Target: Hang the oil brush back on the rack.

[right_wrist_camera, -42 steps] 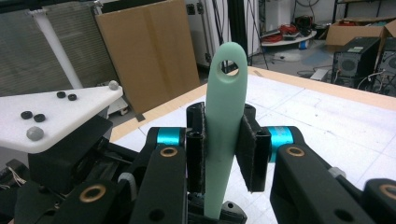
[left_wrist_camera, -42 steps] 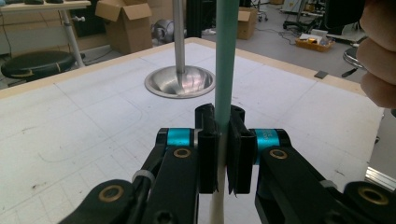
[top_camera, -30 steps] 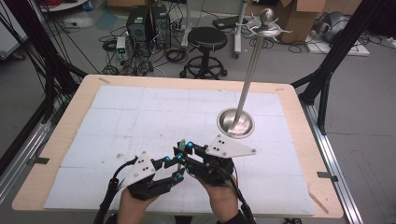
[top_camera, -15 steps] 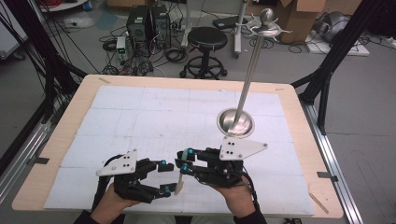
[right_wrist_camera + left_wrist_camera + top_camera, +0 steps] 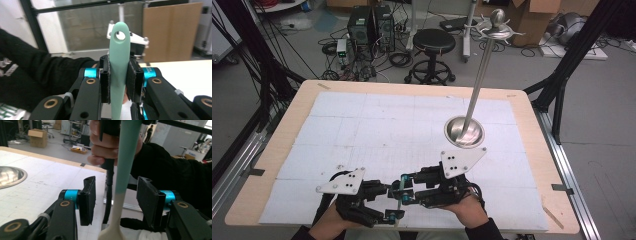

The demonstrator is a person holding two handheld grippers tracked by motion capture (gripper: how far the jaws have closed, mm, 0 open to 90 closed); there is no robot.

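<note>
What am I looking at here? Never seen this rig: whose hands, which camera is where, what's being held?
No robot arm here: a person holds a hand-operated two-jaw gripper in each hand at a wooden table covered with white gridded sheets. The high view looks down from above the person's side; the other two cameras ride on the grippers and look along their black jaws.

On the table stands a shiny metal stand with a round dished base and a tall pole.

The right gripper is shut on a mint-green utensil handle with a hanging hole, jaws pressed against both its sides. In the left gripper view, the left gripper is open, its jaws standing apart on either side of the same utensil, where green turns cream, not touching it.
</note>
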